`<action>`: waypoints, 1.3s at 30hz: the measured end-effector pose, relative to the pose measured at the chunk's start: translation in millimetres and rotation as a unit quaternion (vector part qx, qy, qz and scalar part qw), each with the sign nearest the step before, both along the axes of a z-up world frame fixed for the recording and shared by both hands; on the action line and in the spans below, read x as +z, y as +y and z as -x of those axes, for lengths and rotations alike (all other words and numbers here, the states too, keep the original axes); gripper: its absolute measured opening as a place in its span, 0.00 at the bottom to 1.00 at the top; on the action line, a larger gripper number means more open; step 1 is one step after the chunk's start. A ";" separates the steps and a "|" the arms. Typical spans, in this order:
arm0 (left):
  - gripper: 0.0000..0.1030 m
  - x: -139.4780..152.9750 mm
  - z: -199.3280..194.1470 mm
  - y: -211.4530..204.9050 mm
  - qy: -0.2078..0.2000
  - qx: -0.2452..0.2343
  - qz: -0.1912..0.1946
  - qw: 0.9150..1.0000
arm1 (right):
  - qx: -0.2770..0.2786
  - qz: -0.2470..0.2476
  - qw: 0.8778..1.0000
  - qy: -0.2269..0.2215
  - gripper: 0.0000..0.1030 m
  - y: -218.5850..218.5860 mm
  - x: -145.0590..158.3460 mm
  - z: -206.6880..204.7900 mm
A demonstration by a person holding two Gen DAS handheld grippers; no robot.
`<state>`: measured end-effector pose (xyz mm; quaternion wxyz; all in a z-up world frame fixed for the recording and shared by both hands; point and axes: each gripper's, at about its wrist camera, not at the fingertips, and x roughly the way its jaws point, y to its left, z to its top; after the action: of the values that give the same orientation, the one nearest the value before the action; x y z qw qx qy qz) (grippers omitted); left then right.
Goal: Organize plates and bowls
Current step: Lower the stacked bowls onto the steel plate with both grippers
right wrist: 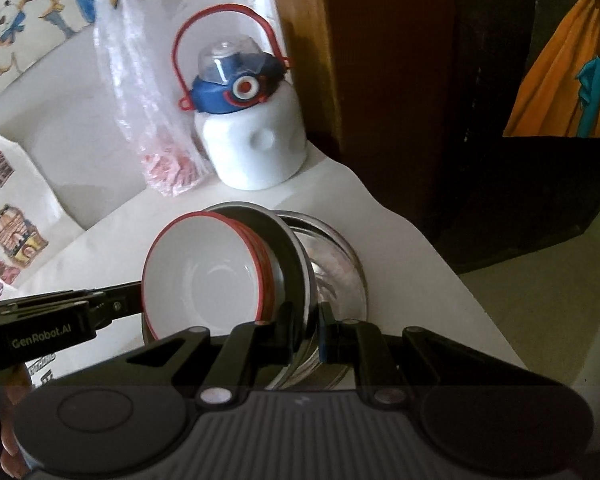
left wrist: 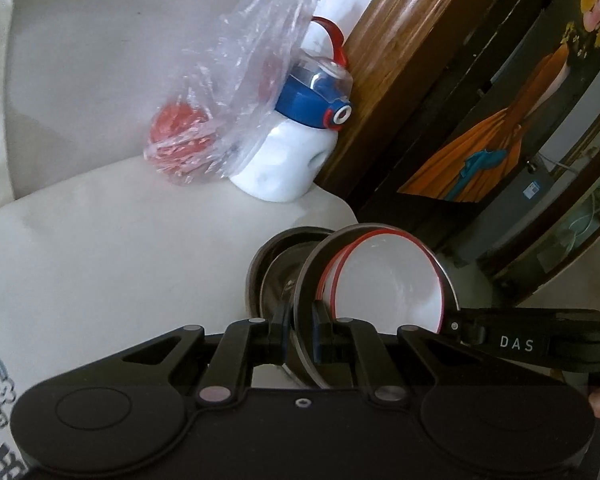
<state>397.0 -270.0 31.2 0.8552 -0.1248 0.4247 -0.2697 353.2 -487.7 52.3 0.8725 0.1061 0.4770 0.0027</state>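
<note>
A steel dish (left wrist: 305,280) (right wrist: 290,264) is tilted, and white bowls with red rims (left wrist: 392,280) (right wrist: 208,276) are nested in it. My left gripper (left wrist: 302,318) is shut on the dish's rim from one side. My right gripper (right wrist: 306,318) is shut on the same rim from the opposite side. Just behind the dish sits a shiny steel bowl (left wrist: 274,276) (right wrist: 338,268) on the white top (right wrist: 412,256). Each view shows the other gripper's black body (left wrist: 512,342) (right wrist: 52,322) reaching in beside the white bowls, its fingertips hidden.
A white bottle with a blue lid and red handle (left wrist: 288,160) (right wrist: 256,144) stands at the back, beside a clear plastic bag holding something red (left wrist: 184,140) (right wrist: 164,164). A wooden post (left wrist: 404,60) rises right of the bottle. The white top's edge curves away on the right.
</note>
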 end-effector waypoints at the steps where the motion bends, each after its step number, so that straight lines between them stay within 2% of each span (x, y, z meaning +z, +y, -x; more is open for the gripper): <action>1: 0.09 -1.1 -2.7 -2.6 0.000 -0.001 -0.001 1.000 | -0.002 -0.001 1.000 0.001 0.12 -1.0 -2.1 -1.6; 13: 0.08 -18.7 -24.2 -15.1 0.011 -0.001 -0.012 1.000 | -0.011 -0.007 1.000 0.011 0.12 -4.1 -15.2 -11.8; 23: 0.08 -17.7 -29.9 -19.1 0.010 -0.007 -0.014 1.000 | -0.021 -0.021 0.999 0.012 0.13 -12.2 -19.7 -10.7; 39: 0.09 -16.9 -32.9 -20.3 0.015 -0.004 -0.013 1.000 | -0.022 0.031 0.999 -0.001 0.14 -1.1 -19.6 -11.7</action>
<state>429.9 -290.3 14.2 0.8492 -0.1156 0.4415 -0.2657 364.9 -488.8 32.8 0.8755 0.0892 0.4738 -0.0314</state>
